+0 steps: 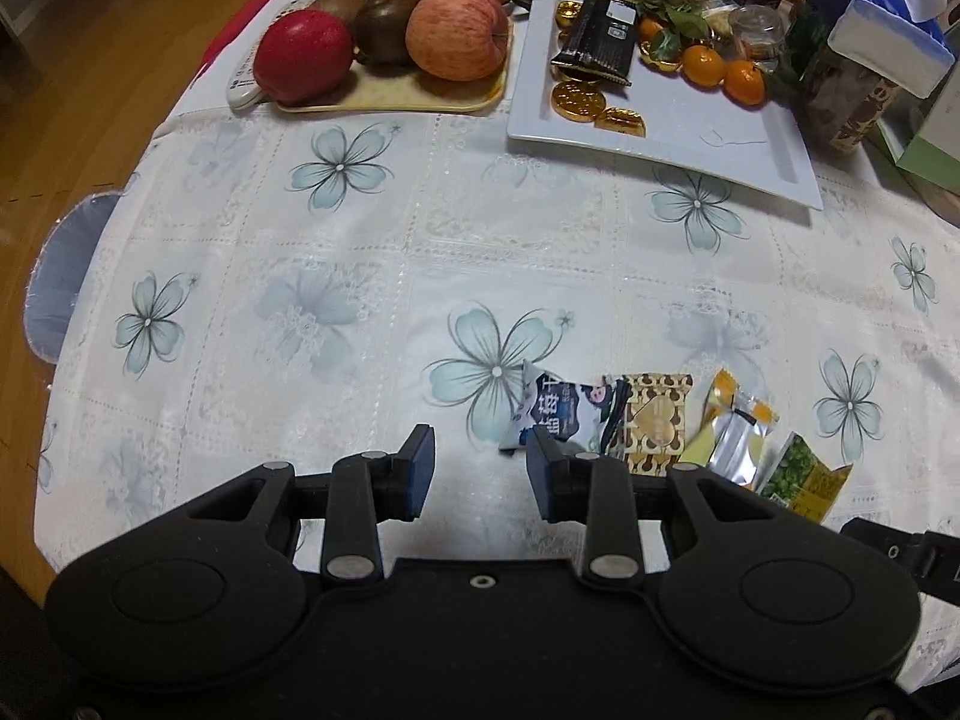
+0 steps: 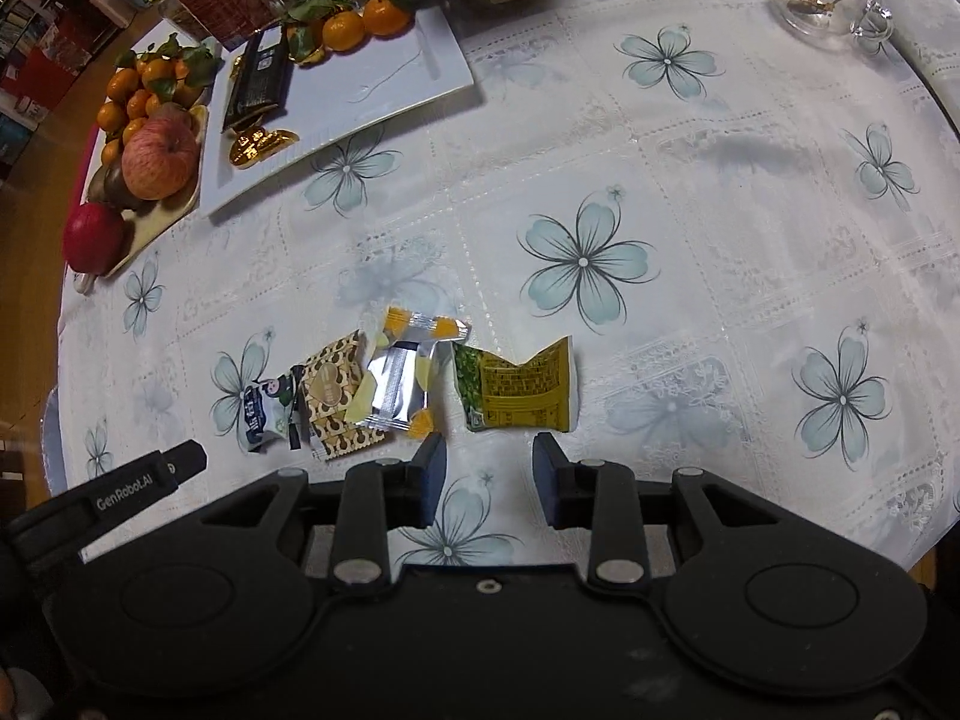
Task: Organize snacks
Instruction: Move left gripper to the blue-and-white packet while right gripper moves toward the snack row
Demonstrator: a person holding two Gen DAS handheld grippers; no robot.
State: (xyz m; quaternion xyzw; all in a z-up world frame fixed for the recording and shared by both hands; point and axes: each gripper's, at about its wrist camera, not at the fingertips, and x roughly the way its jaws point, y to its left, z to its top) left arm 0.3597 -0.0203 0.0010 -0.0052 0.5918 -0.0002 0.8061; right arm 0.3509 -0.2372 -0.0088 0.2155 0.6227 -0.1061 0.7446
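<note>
Both grippers, left and right, are seen parted and empty. Snack packets just ahead are judged light, crinkly, slippery; best pinched at a sealed edge.

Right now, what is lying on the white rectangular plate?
On the white plate: a black snack packet, gold foil coins and leafy tangerines. The packet hides whatever lies beneath it.

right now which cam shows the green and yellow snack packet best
The right wrist view: the green and yellow packet lies whole and unobstructed just ahead of the open right gripper. The left wrist view shows only part of it, cut off behind the gripper's body.
</note>
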